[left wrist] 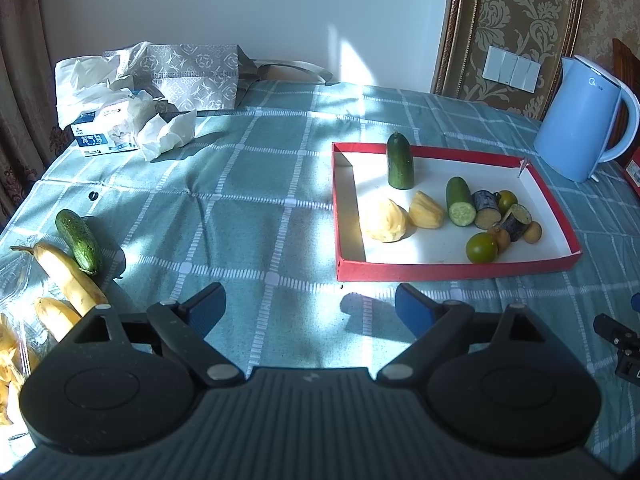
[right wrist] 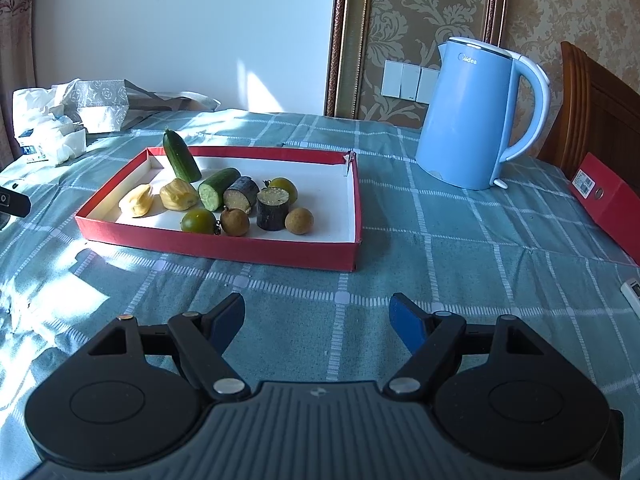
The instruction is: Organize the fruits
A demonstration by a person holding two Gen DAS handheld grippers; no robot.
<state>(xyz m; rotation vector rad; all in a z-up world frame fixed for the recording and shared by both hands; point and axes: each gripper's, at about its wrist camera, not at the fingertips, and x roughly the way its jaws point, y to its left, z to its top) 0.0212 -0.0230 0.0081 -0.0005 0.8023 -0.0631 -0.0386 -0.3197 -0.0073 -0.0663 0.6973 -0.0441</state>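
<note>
Both tools are idle: the left gripper (left wrist: 310,306) and the right gripper (right wrist: 318,316) each hover over the checked tablecloth (left wrist: 240,200) with fingers spread wide and nothing between them. From the left gripper, the red tray (left wrist: 456,270) sits at about one o'clock, already holding an upright cucumber half (left wrist: 400,162), a second cut cucumber (left wrist: 460,202), two yellow jackfruit pieces (left wrist: 386,222), dark cane chunks, green tomatoes and longans. Sorting looks well advanced but unfinished: at about ten o'clock a whole cucumber (left wrist: 78,242) and yellowish bananas (left wrist: 66,276) lie outside the tray.
</note>
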